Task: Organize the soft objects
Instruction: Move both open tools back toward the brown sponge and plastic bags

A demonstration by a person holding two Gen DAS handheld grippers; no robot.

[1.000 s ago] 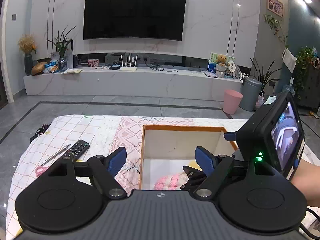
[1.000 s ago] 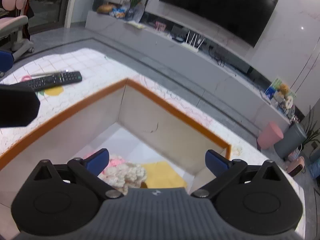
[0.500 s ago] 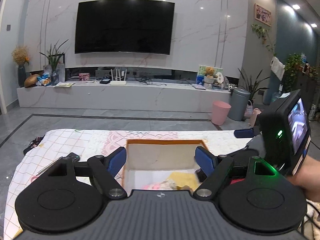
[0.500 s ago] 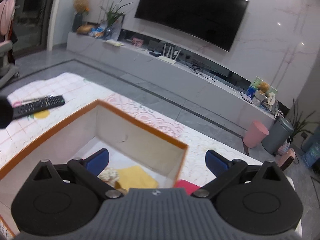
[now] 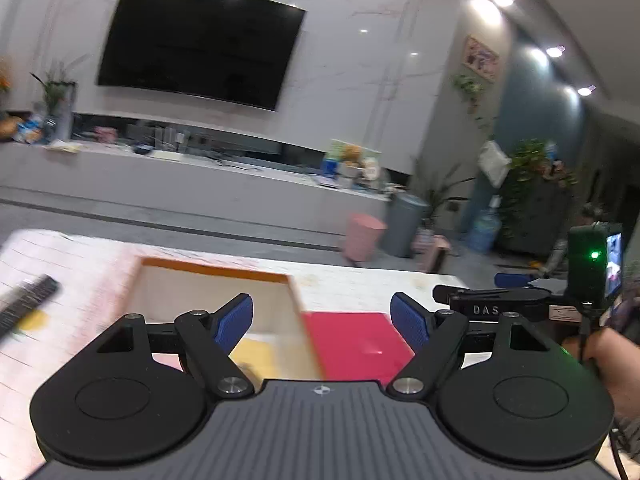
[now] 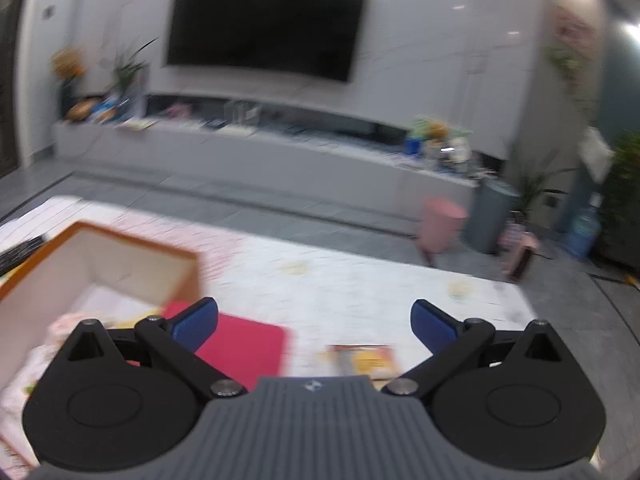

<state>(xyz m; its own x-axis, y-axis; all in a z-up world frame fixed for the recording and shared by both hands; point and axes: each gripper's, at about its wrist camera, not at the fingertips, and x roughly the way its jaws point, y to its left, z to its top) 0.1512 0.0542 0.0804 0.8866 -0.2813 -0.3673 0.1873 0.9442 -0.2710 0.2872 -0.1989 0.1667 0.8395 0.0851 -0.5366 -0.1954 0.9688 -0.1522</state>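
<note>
Patterned tablecloth point(image 6: 360, 280), one orange-rimmed box point(image 5: 224, 270), one red cloth point(image 5: 352, 340), two empty tongs point(image 5: 322, 320) point(image 6: 314, 326)

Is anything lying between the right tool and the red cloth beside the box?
Nothing visible does. The right tool stands open and empty, and the red cloth lies flat and uncovered on the table just right of the box.

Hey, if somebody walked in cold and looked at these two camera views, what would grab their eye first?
Probably the big black wall-mounted television on the pale marble wall, straight ahead in both views. Next, on the patterned tablecloth, the orange-rimmed open box with soft yellow and pink pieces inside, and the flat bright red cloth lying just right of it. Both the left gripper and right gripper frame the foreground, blue pads wide apart and holding nothing.
</note>
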